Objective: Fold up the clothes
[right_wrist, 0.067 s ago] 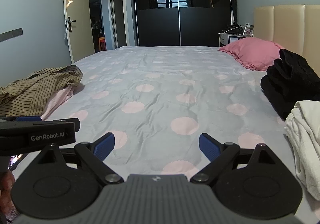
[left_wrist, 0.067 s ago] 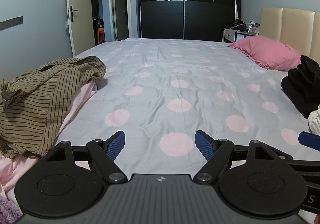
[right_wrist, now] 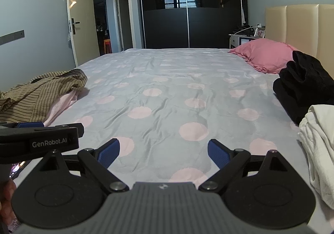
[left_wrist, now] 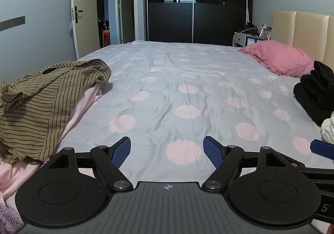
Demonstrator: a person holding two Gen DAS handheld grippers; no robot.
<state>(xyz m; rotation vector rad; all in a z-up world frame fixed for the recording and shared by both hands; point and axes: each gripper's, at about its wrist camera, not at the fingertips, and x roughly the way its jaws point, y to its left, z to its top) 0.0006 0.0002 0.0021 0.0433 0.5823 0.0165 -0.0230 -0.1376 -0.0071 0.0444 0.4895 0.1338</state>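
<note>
Striped shirt point(left_wrist: 41, 104) lies crumpled at ten o'clock from the left tool point(left_wrist: 167, 151), nearer than the right tool point(right_wrist: 163, 153); both gape wide, holding nothing.

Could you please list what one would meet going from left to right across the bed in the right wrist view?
Striped brown garment → open right claw over the polka-dot bedspread → pink pillow → black clothes → white garment.

brown striped shirt point(left_wrist: 41, 96), pink-dotted grey bedsheet point(left_wrist: 187, 79)
</note>
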